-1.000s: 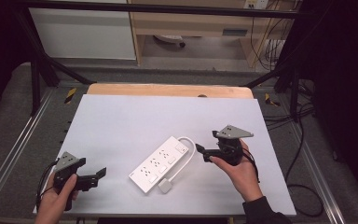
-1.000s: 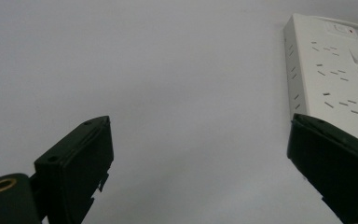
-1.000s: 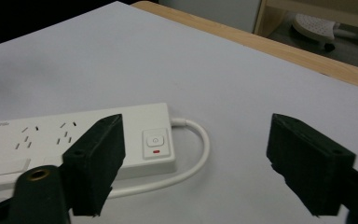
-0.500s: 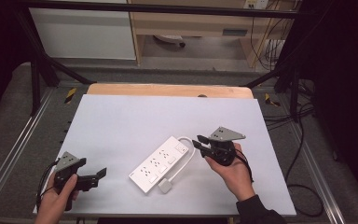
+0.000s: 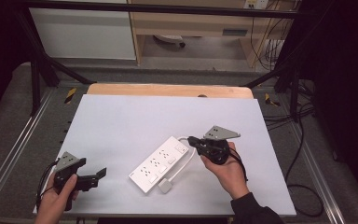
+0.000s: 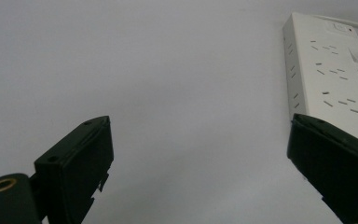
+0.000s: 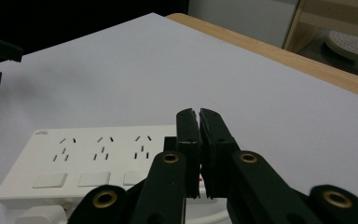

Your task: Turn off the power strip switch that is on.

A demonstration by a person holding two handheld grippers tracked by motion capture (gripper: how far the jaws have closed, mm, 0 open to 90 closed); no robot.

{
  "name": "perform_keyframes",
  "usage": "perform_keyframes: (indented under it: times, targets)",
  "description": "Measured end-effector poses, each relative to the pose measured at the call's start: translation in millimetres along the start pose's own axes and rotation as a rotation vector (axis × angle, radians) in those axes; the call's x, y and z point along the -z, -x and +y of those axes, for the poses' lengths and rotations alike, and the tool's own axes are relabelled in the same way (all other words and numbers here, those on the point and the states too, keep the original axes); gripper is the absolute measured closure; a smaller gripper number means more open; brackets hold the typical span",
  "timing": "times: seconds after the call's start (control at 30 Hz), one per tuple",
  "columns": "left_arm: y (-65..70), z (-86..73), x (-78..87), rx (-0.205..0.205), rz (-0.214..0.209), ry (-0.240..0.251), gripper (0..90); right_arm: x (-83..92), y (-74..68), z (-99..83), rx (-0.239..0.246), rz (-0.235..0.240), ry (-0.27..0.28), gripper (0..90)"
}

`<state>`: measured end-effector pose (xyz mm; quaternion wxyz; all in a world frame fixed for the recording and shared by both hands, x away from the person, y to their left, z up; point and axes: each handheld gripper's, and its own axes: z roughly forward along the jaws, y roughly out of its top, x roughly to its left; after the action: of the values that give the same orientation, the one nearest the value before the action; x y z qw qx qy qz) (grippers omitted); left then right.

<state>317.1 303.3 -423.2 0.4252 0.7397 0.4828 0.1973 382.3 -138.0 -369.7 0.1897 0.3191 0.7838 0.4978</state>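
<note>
Black two-jaw tongs (image 5: 193, 139) with brass-ringed screw holes, grey three-cornered top plate, dark sleeve (image 5: 251, 211).

Dim workroom surrounding a pale table (image 5: 121, 121)

Lying beyond its wooden far edge (image 5: 168, 89): grey floor (image 5: 205, 51), white cabinet (image 5: 84, 32), wooden shelf unit (image 5: 191, 21); framing all: black metal struts (image 5: 37, 70); trailing across the right-hand floor: dark cables (image 5: 303, 186).

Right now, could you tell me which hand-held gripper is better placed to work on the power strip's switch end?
The right hand-held gripper. Its shut jaws sit at the switch end of the power strip, beside the cable. The left hand-held gripper rests open near the table's front left corner, apart from the strip.
</note>
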Motion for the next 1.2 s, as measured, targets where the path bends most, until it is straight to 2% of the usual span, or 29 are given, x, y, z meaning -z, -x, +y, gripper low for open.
perform_keyframes:
  times: [0.57,1.2]
  targets:
    - [0.3,0.1,0.3,-0.001,-0.001,0.0,7.1,-10.3,-8.5,3.8,0.01,0.026,0.01,90.0]
    - [0.6,0.0,-0.2,-0.005,-0.002,-0.004,7.1,-22.6,-20.8,3.6,0.02,0.069,-0.026,90.0]
